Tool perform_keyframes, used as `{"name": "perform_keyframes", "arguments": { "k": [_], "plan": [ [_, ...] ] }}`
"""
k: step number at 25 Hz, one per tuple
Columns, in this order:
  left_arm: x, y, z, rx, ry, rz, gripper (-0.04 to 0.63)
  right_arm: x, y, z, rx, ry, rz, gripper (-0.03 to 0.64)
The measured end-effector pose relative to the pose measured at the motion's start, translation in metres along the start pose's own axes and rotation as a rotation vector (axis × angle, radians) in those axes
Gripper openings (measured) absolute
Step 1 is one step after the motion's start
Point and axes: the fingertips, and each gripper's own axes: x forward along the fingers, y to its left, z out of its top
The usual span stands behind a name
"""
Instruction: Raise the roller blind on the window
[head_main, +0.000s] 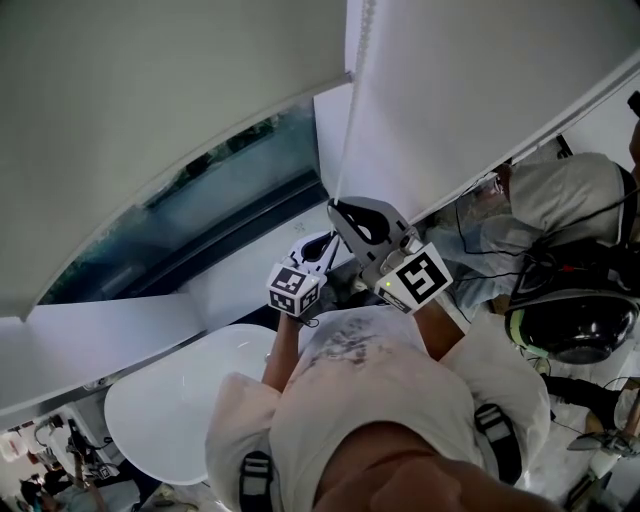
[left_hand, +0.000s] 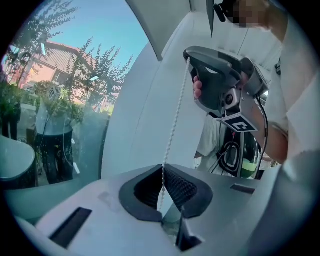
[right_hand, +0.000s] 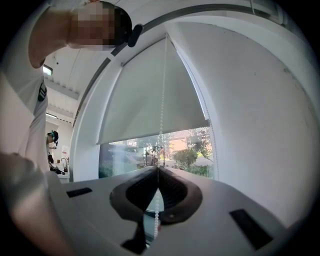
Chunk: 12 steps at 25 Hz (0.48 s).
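Observation:
The grey roller blind (right_hand: 150, 105) hangs partway down the window, and street and trees show below its hem. Its white bead chain (right_hand: 162, 95) drops from the top of the frame straight into my right gripper (right_hand: 158, 168), which is shut on it. In the head view the chain (head_main: 350, 110) reaches the right gripper (head_main: 336, 208), held higher than the left gripper (head_main: 322, 244). From the left gripper view the chain (left_hand: 175, 120) runs down from the right gripper (left_hand: 189, 56) into my left gripper (left_hand: 163, 168), also shut on it.
A white wall pillar (right_hand: 260, 125) flanks the window on the right. A second blind (head_main: 480, 90) hangs beside the first. Below me stands a round white table (head_main: 170, 410). Another person wearing a helmet (head_main: 570, 325) is close at my right. Someone stands outside the glass (left_hand: 52, 135).

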Motion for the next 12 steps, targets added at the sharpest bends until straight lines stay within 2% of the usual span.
{"name": "perform_keyframes", "arguments": {
  "k": [5, 9, 12],
  "plan": [
    [-0.007, -0.01, -0.012, -0.011, 0.027, -0.003, 0.014, -0.01, 0.012, -0.006, -0.009, 0.029, -0.003, 0.061],
    [0.005, 0.014, -0.039, -0.04, 0.071, 0.004, 0.015, 0.005, 0.001, -0.041, 0.005, 0.064, 0.006, 0.061],
    [0.006, 0.011, -0.047, -0.048, 0.09, 0.007, 0.015, 0.0, 0.003, -0.048, 0.008, 0.072, 0.008, 0.061]
  ]
}}
